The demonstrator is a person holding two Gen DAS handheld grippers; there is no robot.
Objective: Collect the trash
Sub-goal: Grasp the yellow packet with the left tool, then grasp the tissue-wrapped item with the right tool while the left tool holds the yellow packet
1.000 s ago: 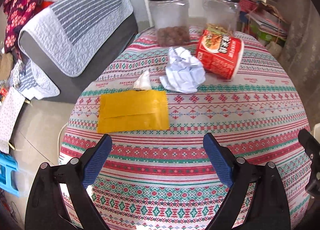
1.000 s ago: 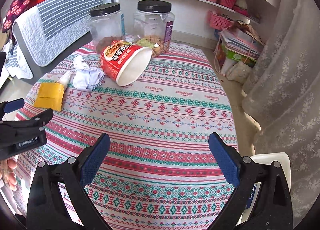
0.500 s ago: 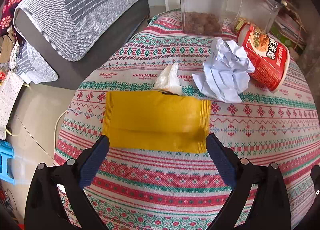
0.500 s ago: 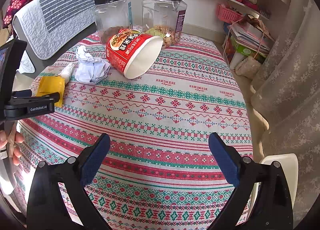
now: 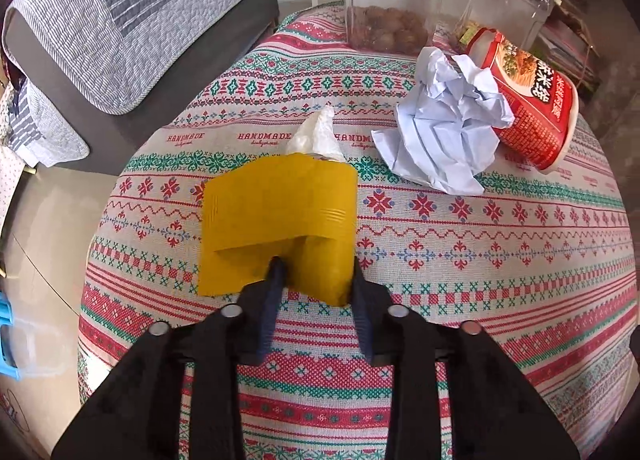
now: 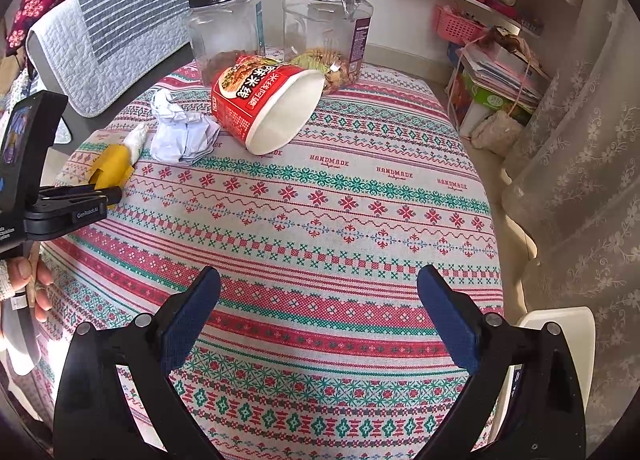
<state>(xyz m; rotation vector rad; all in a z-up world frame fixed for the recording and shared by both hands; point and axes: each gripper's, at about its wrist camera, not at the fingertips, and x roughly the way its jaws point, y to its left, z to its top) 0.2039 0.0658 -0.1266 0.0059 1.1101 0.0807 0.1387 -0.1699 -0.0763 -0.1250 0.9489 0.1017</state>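
A yellow packet (image 5: pixel 276 207) lies on the patterned round table (image 5: pixel 480 244), with a white tissue (image 5: pixel 316 135) sticking out of its far end. My left gripper (image 5: pixel 316 272) is closing its jaws on the packet's near edge, and the packet buckles up between the pads. The right wrist view shows the same grip (image 6: pixel 100 195) at the far left. Beyond lie a crumpled white paper (image 5: pixel 444 139) and a red noodle cup (image 5: pixel 532 99) on its side. My right gripper (image 6: pixel 318 292) hangs open over the bare cloth, holding nothing.
Two clear jars with black lids (image 6: pixel 226 31) (image 6: pixel 328 23) stand behind the cup. A sofa with a grey quilt (image 5: pixel 120 19) is left of the table. A person's hand (image 6: pixel 28 280) holds the left gripper. A white chair (image 6: pixel 560 324) and a curtain (image 6: pixel 580 159) are on the right.
My left gripper moved forward and down to the yellow packet and closed its wide-open jaws on the near edge, folding it up. The right gripper stayed put.
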